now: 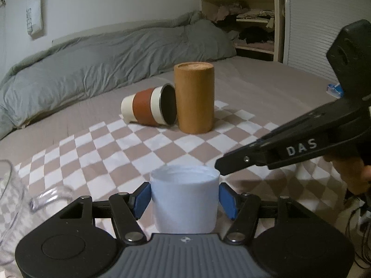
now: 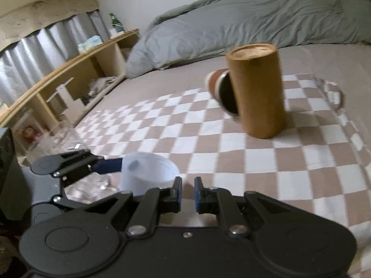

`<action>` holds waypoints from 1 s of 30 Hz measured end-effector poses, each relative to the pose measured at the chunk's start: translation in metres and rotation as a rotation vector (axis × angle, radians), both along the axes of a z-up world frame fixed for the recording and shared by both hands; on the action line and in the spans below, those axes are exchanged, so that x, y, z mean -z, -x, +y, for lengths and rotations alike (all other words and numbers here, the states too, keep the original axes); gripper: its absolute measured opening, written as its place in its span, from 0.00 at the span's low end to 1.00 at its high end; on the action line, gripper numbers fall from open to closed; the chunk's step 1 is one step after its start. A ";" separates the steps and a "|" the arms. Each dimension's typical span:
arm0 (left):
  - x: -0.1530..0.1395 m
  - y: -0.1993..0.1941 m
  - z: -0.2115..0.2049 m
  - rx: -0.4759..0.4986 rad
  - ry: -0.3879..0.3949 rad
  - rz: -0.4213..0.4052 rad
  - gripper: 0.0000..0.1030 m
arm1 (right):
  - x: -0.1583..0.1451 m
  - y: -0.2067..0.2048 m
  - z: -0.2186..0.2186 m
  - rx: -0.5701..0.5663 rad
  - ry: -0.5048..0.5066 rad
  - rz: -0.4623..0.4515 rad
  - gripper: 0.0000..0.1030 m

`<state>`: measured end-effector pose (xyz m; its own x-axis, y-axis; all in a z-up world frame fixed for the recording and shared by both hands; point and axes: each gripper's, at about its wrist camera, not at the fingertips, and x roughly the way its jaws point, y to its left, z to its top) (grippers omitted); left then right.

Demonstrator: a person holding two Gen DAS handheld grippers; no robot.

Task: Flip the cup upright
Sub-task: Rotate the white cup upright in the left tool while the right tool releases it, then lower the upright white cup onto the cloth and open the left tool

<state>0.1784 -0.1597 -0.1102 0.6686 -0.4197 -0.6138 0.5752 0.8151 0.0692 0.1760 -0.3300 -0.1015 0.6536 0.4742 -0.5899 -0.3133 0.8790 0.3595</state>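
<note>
A pale translucent cup (image 1: 184, 200) stands mouth up on the checkered blanket (image 1: 143, 146). My left gripper (image 1: 184, 195) is shut on it, blue pads (image 1: 142, 199) on both sides. In the right wrist view the cup (image 2: 143, 173) is left of my right gripper (image 2: 186, 187), which is nearly closed and empty, just right of the cup's rim. The right gripper's black fingers (image 1: 266, 155) show in the left view beside the cup's rim. A white and brown cup (image 1: 150, 110) lies on its side further back.
A tall tan cylinder (image 1: 194, 97) stands upside down against the lying cup. A clear glass mug (image 1: 14, 197) is at the left. A grey duvet (image 1: 104, 55) lies behind. Wooden shelves (image 2: 69, 88) run along the bed's edge.
</note>
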 end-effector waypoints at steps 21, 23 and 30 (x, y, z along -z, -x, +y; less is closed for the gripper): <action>0.007 0.001 0.013 -0.040 -0.040 -0.031 0.62 | 0.005 -0.010 0.036 -0.038 0.065 0.000 0.12; 0.008 0.000 0.014 -0.045 -0.041 -0.035 0.62 | 0.006 -0.011 0.037 -0.040 0.069 0.000 0.12; 0.007 -0.003 0.018 -0.049 -0.043 0.006 0.76 | 0.006 -0.013 0.039 -0.042 0.067 0.002 0.12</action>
